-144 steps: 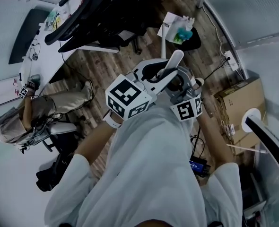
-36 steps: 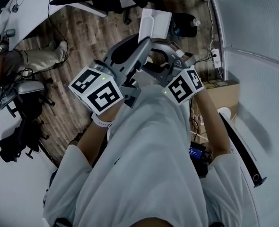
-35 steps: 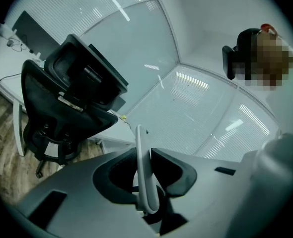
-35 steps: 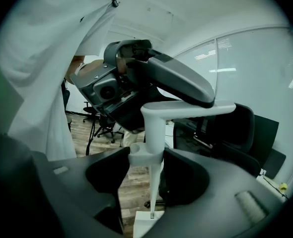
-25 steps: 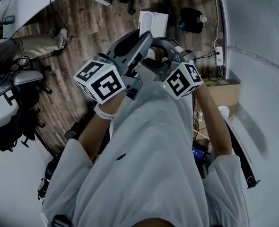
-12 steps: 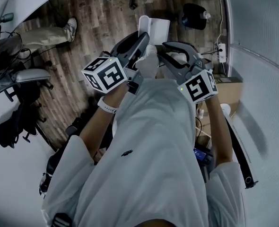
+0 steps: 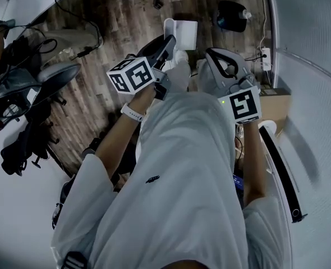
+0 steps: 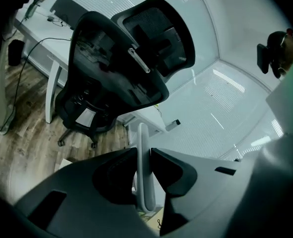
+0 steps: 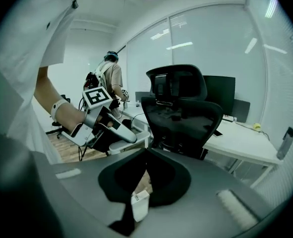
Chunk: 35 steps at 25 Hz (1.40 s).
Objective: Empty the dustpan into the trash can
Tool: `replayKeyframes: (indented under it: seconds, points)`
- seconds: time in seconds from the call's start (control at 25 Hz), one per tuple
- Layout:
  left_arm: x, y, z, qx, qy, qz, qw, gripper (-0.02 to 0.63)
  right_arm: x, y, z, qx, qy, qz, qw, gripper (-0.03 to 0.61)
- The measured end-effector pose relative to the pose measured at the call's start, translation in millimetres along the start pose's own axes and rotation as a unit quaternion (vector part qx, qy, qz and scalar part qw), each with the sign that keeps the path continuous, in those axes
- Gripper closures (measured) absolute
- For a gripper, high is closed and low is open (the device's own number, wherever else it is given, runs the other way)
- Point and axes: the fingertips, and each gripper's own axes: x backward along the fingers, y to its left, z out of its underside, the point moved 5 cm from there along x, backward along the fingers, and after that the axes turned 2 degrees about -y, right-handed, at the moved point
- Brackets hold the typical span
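In the head view my left gripper reaches forward over the wooden floor. It is shut on the upright white handle of the dustpan. The white pan shows just beyond its jaws. My right gripper is off to the right of the handle, apart from it. Its jaws meet with nothing between them. The right gripper view shows the left gripper from the side. A dark round bin stands on the floor further ahead to the right; what it contains cannot be made out.
Black office chairs and a white desk stand close ahead. A power strip and a cardboard box lie by the glass wall on the right. Another person stands further back. Chairs and bags crowd the left.
My right gripper has swung right, away from the left gripper and the handle, and its jaws have closed. The left gripper has sunk lower, still holding the handle.
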Motion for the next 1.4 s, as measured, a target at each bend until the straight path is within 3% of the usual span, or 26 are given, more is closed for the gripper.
replayKeyframes:
  seconds: [0.16,0.64,0.88,1.16,1.4]
  points:
    - [-9,14,2,0.018,-0.006,-0.012,0.9998,0.518,13,-2,-1,-0.017,0.002,0.021,1.0,0.566]
    - [-44,56,18,0.031,0.026,-0.053,0.9978,0.514,21,-10,5,-0.042,-0.007,0.027,0.999,0.566]
    - [-48,79,9,0.029,0.005,-0.082,0.9962,0.509,25,-13,7,-0.05,-0.014,0.034,0.998,0.566]
    - [-46,94,-14,-0.008,-0.005,-0.119,0.9928,0.505,24,-9,9,-0.055,-0.018,0.033,0.998,0.566]
    - [-39,91,-12,-0.075,0.001,-0.157,0.9847,0.455,21,-11,5,-0.057,-0.026,0.038,0.997,0.566]
